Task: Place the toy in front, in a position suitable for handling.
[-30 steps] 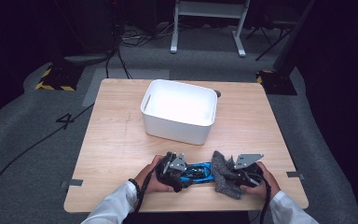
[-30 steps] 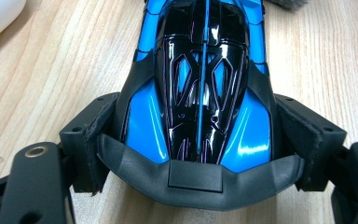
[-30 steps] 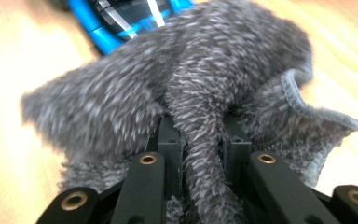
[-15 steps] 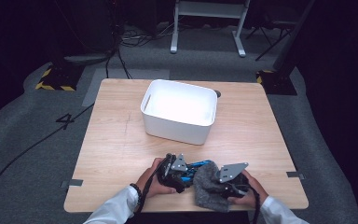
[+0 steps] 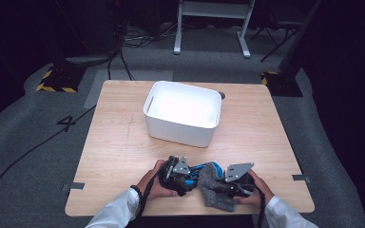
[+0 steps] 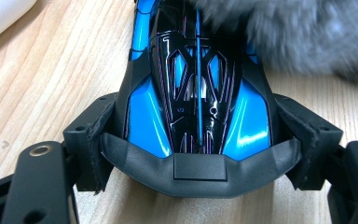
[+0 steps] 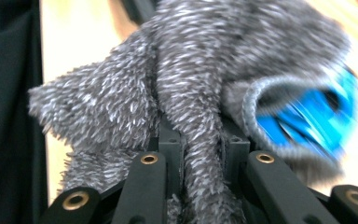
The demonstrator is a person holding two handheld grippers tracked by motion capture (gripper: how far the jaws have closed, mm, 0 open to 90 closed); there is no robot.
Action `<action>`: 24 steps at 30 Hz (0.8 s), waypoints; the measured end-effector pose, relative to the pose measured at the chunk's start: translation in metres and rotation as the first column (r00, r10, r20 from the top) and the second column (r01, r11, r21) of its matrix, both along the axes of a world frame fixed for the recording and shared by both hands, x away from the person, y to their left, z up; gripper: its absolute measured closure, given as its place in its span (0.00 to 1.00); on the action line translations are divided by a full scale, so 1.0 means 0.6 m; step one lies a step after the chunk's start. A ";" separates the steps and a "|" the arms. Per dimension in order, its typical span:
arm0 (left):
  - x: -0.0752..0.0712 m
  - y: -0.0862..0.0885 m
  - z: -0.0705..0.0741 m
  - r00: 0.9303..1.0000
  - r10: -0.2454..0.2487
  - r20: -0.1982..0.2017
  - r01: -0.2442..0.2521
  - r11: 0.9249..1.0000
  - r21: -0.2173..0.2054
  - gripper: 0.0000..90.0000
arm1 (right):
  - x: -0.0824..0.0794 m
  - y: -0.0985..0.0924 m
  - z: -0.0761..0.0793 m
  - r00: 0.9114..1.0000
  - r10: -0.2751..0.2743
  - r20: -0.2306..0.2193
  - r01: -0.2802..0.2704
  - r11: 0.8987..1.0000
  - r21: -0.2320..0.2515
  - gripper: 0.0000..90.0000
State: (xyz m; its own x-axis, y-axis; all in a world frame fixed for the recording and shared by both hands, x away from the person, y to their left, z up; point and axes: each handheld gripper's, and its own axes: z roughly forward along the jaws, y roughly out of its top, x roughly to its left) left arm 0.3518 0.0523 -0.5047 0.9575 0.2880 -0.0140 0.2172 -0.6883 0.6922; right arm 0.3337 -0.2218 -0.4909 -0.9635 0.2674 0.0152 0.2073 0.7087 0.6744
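Note:
A shiny blue and black toy car lies on the wooden table, and my left gripper is shut on its sides. The jaws have just been closing on it. From above, the car sits near the table's front edge between my two hands, ahead of the left gripper. My right gripper is shut on a fluffy grey cloth. The cloth drapes against the far end of the car. In the high view the cloth hangs from the right gripper and touches the car.
A white plastic bin stands in the middle of the table, beyond the hands. Tape marks sit at the table's side edges. Cables and a stand's legs lie on the dark floor behind.
My right gripper has carried the grey cloth leftward, up against the toy car. The left hand has stayed where it was, holding the car.

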 end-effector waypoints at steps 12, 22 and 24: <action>0.020 0.036 0.006 0.997 -0.073 -0.012 0.073 0.997 0.033 0.27 | 0.067 -0.094 0.004 0.954 -0.297 0.045 0.298 0.954 -0.032 0.84; 0.022 0.012 0.010 1.000 -0.005 -0.028 0.007 0.998 0.062 0.18 | 0.068 -0.076 -0.001 0.975 -0.223 -0.004 0.223 0.975 0.003 0.84; 0.026 0.000 0.016 1.000 -0.008 -0.022 0.010 0.998 0.067 0.18 | 0.068 -0.068 -0.001 0.980 -0.200 -0.009 0.200 0.980 0.006 0.84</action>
State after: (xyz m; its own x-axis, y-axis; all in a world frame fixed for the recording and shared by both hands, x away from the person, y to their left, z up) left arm 0.3675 0.0523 -0.4949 0.9597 0.2804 -0.0160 0.2255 -0.7352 0.6392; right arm 0.3747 -0.2624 -0.4917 -0.8902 0.4548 0.0255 0.3503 0.6479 0.6764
